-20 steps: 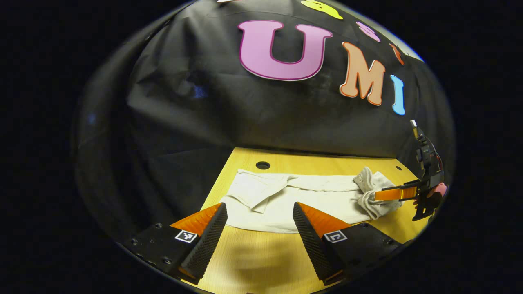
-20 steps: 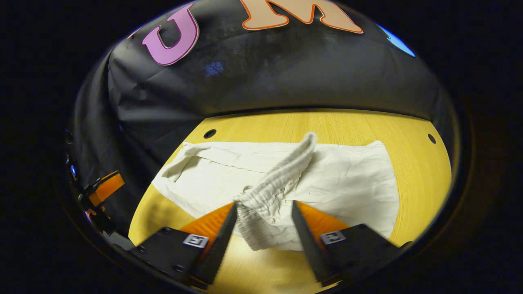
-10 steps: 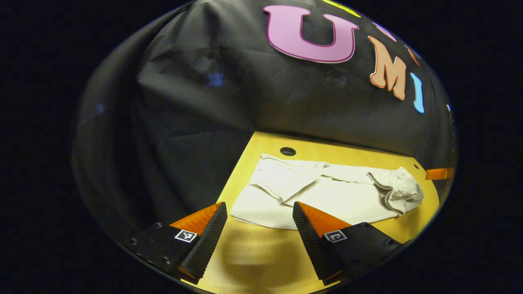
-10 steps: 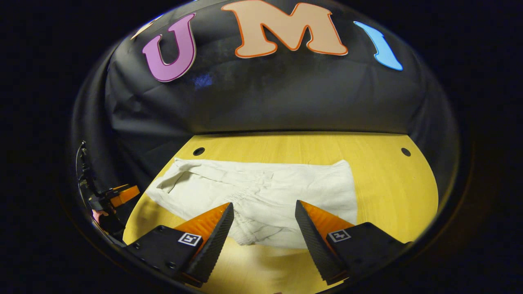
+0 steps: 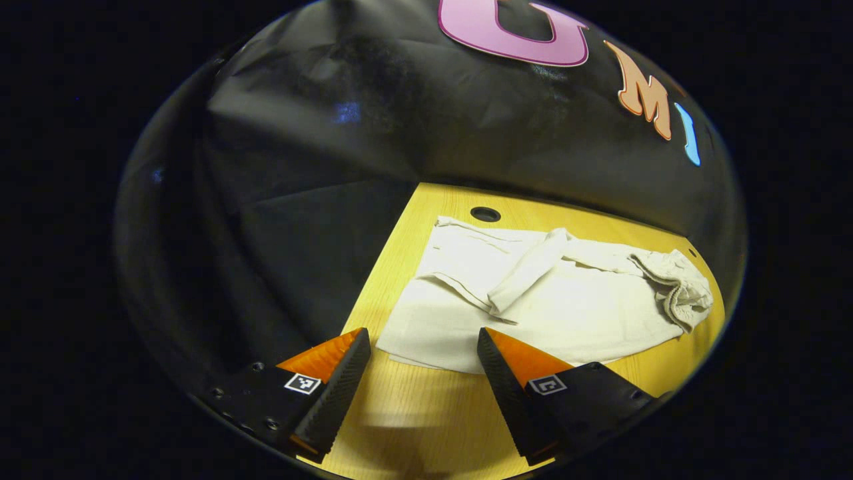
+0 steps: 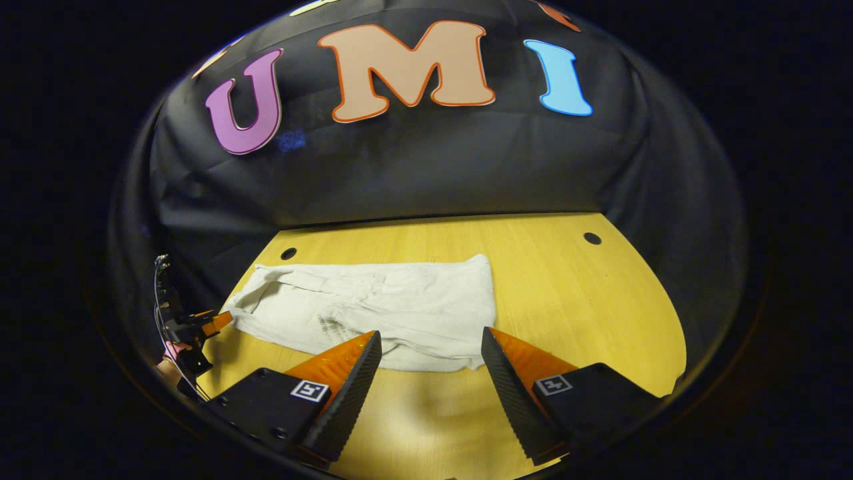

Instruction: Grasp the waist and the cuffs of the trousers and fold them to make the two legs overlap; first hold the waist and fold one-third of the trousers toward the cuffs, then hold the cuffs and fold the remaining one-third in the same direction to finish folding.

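White trousers (image 5: 553,300) lie flat on the wooden table (image 5: 426,427), folded lengthwise. In the left gripper view the cuffs are on the near left and the ribbed waist (image 5: 676,293) is folded over at the far right. My left gripper (image 5: 421,363) is open, held just short of the cuff end, with nothing between its fingers. In the right gripper view the trousers (image 6: 393,310) lie ahead and to the left. My right gripper (image 6: 430,367) is open and empty, pulled back from the folded waist end. The left gripper (image 6: 200,323) shows far off at the left edge, held by a hand.
The table (image 6: 586,307) has small round holes near its back corners (image 6: 592,238) (image 6: 288,253) (image 5: 485,214). The black cloth wall closes off the back and sides. Bare wood lies to the right of the trousers in the right gripper view.
My right gripper let go of the waist, which dropped onto the trousers, and drew back. My left gripper swung left toward the cuff end.
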{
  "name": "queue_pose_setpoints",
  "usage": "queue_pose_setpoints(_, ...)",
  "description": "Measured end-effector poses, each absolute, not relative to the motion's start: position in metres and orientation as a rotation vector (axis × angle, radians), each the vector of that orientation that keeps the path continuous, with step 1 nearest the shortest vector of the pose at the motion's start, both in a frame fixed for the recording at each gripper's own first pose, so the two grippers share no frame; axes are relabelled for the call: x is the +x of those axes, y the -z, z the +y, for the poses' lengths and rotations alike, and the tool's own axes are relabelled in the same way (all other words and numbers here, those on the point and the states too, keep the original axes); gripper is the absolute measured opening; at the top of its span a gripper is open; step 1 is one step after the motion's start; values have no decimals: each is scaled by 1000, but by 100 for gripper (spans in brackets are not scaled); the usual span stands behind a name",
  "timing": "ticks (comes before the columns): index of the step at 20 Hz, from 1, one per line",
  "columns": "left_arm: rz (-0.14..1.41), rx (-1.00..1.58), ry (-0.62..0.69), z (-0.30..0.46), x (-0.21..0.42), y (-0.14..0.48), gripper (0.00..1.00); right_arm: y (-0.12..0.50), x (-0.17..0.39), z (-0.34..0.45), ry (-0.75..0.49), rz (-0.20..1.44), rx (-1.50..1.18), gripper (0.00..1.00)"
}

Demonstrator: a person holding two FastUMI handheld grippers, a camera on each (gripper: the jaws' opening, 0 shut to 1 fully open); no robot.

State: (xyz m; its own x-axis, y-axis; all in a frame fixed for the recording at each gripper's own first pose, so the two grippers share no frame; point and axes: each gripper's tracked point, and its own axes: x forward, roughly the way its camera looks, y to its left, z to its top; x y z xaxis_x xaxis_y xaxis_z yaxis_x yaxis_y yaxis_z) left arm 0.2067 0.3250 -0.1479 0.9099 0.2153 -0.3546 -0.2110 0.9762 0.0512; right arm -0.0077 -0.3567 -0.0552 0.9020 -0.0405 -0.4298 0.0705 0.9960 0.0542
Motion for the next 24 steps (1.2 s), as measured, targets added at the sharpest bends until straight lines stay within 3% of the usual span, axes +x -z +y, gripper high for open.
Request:
queue_pose_setpoints(4,391,13,-238,331,208,155,96,42,-17,-376,109,407,91,96)
queue_pose_setpoints(10,409,45,-250,331,210,157,88,32,-25,-387,127,393,98,96)
queue_pose_setpoints(12,410,48,-240,322,216,159,72,32,-28,-389,127,392,99,96)
queue_pose_setpoints(16,411,46,-228,307,224,158,14,29,-34,-395,126,379,98,96)
queue_pose_setpoints(18,396,27,-263,309,225,156,0,30,-36,-399,129,377,87,96)
queue_pose_setpoints(24,356,-64,-261,292,223,141,0,28,-37,-403,129,360,74,96)
